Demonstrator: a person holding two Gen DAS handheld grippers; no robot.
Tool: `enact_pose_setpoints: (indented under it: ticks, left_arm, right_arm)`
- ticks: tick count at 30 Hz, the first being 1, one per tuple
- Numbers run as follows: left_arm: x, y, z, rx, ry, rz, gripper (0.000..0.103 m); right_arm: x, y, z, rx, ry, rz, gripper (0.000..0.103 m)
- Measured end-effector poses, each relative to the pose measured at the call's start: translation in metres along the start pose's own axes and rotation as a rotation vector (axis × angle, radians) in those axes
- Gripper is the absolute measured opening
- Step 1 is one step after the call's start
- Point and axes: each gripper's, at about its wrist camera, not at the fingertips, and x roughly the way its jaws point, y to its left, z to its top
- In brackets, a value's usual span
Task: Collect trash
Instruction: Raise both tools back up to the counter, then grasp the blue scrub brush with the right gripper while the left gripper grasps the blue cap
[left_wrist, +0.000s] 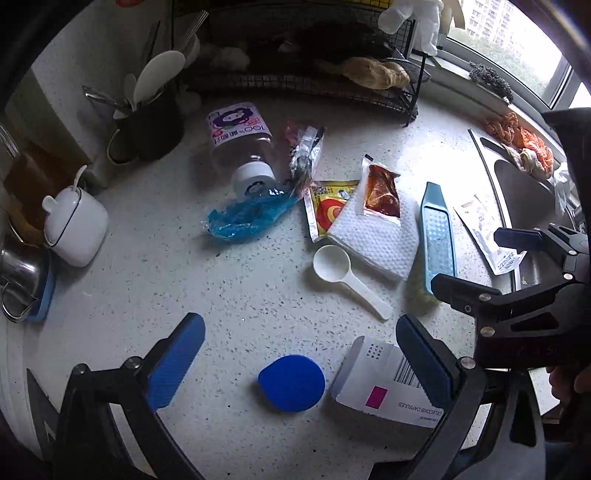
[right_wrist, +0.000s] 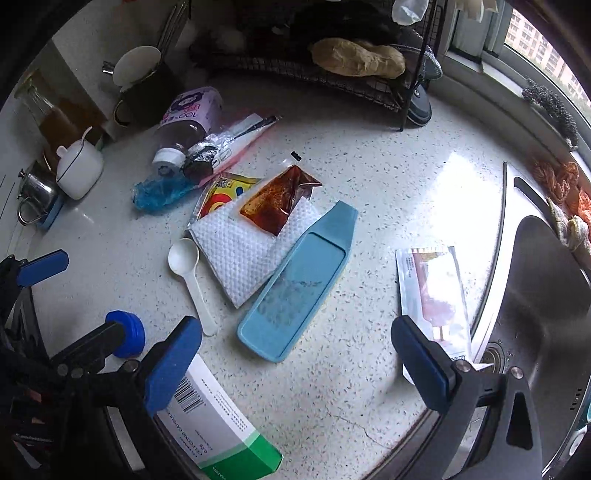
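Speckled counter (left_wrist: 229, 302) beside a sink holds scattered trash. Both tools, left tool (left_wrist: 299, 354) and right tool (right_wrist: 295, 354), hover spread and empty. Light, slippery sauce packet (right_wrist: 280, 201) likely needs an edge pinch.

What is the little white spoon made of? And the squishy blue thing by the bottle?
The white spoon looks like hard, smooth plastic: one moulded piece with a dull shine. The blue thing seems to be thin, see-through plastic film, since it is crumpled and glossy; it could be a wrapper or a glove.
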Motion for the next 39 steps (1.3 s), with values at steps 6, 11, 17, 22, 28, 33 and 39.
enact_pose_setpoints:
  ticks: [6,11,17,22,28,33,39]
  left_arm:
    - [0.012,0.011,0.005,-0.04,0.031,-0.009,0.103]
    - [0.014,0.018,0.004,-0.055,0.029,-0.009,0.103]
    - [0.017,0.029,-0.002,-0.081,0.037,-0.009,0.103]
    - [0.015,0.046,-0.008,-0.113,0.053,0.006,0.103]
    - [0.001,0.068,-0.022,-0.143,0.049,0.028,0.103]
    - [-0.008,0.075,-0.038,-0.152,0.065,0.016,0.103]
    - [-0.013,0.062,-0.064,-0.07,0.084,-0.001,0.103]
  right_arm:
    - [0.025,-0.001,0.005,-0.02,0.053,-0.036,0.102]
    - [0.028,-0.013,0.009,0.016,0.043,-0.055,0.102]
    - [0.031,-0.023,0.012,0.03,0.046,-0.083,0.087]
    - [0.04,-0.018,0.02,-0.004,0.064,-0.056,0.062]
    - [0.038,-0.011,0.023,-0.038,0.041,-0.025,0.039]
    - [0.019,-0.009,0.021,-0.019,-0.004,0.004,0.038]
    - [-0.003,-0.009,0.002,-0.003,-0.035,0.049,0.038]
